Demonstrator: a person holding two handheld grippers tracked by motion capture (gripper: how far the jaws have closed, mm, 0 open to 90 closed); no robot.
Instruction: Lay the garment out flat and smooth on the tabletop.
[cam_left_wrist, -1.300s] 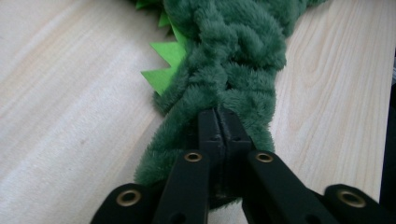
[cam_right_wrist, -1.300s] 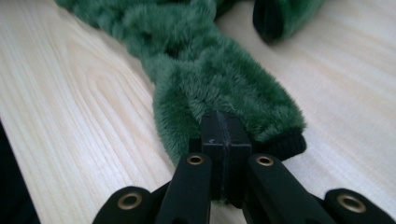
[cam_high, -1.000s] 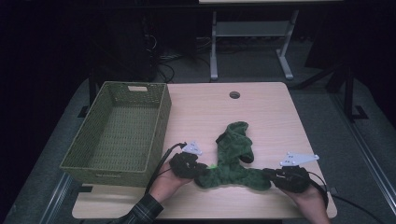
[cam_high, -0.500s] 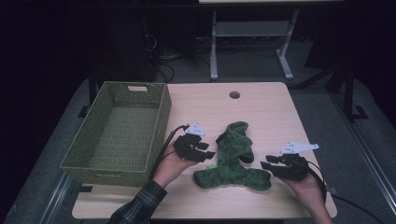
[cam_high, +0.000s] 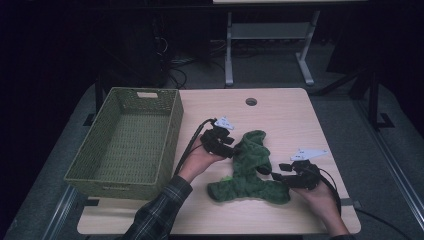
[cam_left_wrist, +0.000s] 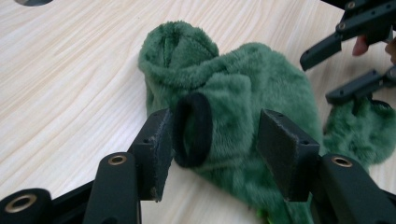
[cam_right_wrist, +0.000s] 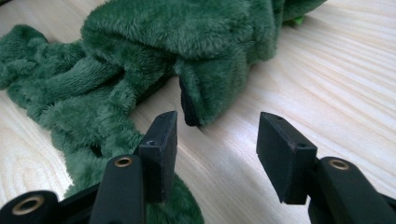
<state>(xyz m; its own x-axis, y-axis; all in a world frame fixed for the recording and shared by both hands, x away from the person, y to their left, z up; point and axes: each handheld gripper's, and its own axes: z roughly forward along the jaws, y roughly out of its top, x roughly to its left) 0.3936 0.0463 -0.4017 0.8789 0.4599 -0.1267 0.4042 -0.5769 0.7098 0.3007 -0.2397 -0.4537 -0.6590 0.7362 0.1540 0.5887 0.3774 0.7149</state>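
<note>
High view, one green plush garment, one woven basket, two tongs, left and right, just opening, gripping nothing

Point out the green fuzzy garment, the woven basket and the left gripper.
green fuzzy garment (cam_high: 250, 172), high view, on the middle of its crumpled body.
woven basket (cam_high: 172, 125), high view, on its right wall.
left gripper (cam_left_wrist: 212, 140), left gripper view, midway between its two fingers.

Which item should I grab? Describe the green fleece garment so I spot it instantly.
Start at the light wooden table. Right of the woven olive-green rectangular basket, near the front edge, lies the crumpled dark green fleece garment. It alone is soft and fuzzy, with black-trimmed cuffs.
</note>
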